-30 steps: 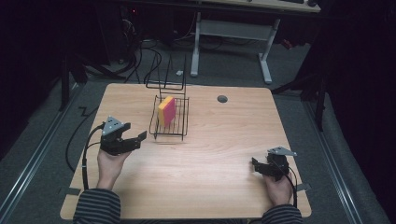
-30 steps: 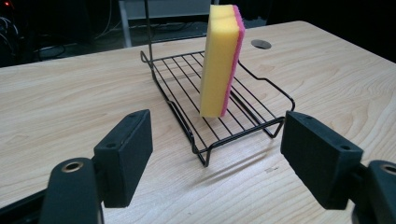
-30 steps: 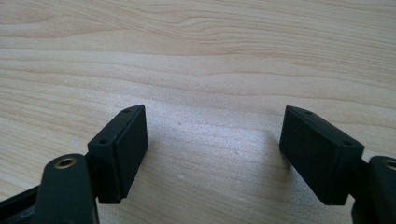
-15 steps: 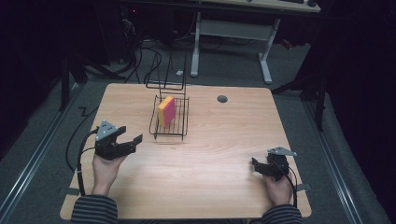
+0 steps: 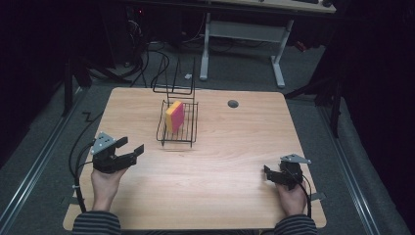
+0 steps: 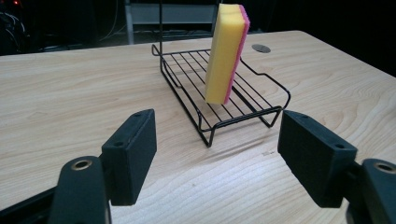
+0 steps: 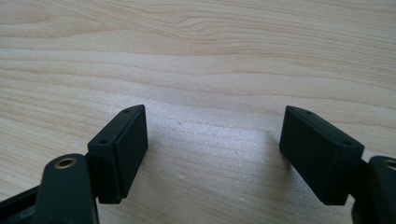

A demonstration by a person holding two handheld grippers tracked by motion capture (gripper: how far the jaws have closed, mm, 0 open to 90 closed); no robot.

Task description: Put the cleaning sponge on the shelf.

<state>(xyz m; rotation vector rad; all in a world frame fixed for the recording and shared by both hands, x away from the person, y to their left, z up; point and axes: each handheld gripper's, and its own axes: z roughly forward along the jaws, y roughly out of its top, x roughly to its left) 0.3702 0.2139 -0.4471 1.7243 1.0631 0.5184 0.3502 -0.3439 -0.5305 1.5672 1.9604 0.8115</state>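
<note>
A yellow sponge (image 5: 174, 116) with a pink backing stands on edge in a black wire rack (image 5: 190, 133) at the table's far middle. In the left gripper view the sponge (image 6: 226, 53) rises upright from the rack (image 6: 243, 112), well ahead of the jaws. My left gripper (image 5: 133, 146) hovers at the table's left, short of the rack, pointing toward it; its jaws have just been closing a little and stand open (image 6: 217, 149) with nothing between them. At the front right my right gripper (image 5: 266, 172) rests low over bare wood, open and empty (image 7: 212, 149).
The wooden table (image 5: 225, 161) has a round cable hole (image 5: 233, 104) right of the rack. A tall wire handle (image 5: 176, 78) rises at the rack's far end. Cables and a white desk frame (image 5: 242, 34) lie on the dark floor beyond.
My left gripper has drawn back from the rack, leftward and toward the person. The right gripper, sponge and rack have stayed put.
</note>
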